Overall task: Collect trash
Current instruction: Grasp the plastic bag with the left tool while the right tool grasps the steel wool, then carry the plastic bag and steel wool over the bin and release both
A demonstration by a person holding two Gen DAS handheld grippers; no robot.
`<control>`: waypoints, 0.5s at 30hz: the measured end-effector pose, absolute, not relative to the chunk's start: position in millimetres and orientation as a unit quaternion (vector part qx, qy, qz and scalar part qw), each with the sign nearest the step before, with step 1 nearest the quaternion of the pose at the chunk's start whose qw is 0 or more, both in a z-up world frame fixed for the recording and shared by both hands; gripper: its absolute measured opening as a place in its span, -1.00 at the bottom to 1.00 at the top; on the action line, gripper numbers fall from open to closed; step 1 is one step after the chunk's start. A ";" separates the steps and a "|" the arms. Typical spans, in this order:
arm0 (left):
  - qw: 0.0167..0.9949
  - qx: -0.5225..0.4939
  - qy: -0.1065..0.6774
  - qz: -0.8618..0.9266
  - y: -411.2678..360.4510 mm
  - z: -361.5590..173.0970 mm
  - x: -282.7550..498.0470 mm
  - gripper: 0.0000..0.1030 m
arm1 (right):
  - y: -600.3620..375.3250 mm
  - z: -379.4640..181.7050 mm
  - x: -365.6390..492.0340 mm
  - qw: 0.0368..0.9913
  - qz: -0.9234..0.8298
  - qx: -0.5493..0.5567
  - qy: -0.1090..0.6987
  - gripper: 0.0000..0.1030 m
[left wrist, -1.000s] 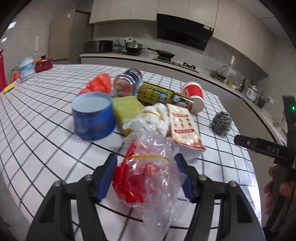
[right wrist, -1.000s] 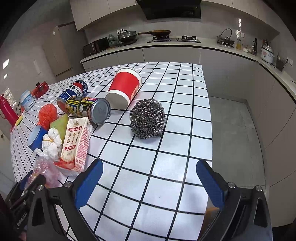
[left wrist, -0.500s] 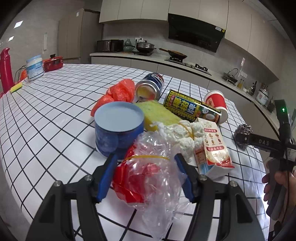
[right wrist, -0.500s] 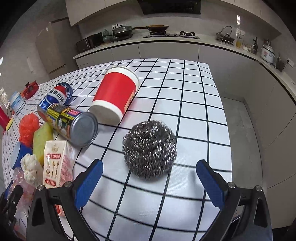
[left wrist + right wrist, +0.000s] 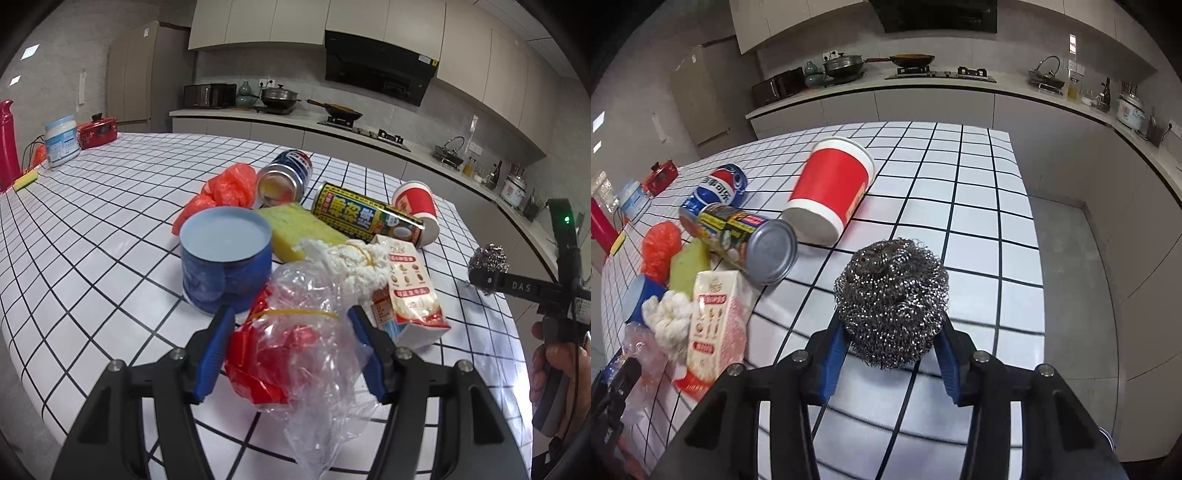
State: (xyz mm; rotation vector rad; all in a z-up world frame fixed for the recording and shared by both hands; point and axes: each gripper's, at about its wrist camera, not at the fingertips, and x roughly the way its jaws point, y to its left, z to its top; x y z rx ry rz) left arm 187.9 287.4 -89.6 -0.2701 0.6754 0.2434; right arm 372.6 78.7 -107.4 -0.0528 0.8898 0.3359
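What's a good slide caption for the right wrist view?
Right gripper shut on round steel-wool scouring ball over black-gridded white table.

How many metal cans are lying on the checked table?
2. The blue cola can lies on its side at the far left of the pile. The yellow-and-black can lies beside it, next to the red paper cup. Others may be hidden behind the pile.

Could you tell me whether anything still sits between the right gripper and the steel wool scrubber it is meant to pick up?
Nothing does. The right gripper is already shut on the steel wool scrubber, its blue pads pressing both sides. The nearest clutter, the lying can and red cup, sits apart to the left.
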 end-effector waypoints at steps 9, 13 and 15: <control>0.924 -0.122 0.342 0.122 272.8 -96.9 180.7 0.34 | 71.0 -99.2 328.8 0.886 0.186 -0.031 0.424 -0.08; 0.920 -0.119 0.354 0.124 272.0 -99.3 187.0 0.43 | 65.7 -105.5 324.4 0.883 0.184 -0.027 0.432 -0.08; 0.919 -0.119 0.357 0.121 272.1 -102.4 187.6 0.50 | 63.3 -103.9 322.4 0.884 0.181 -0.026 0.430 -0.08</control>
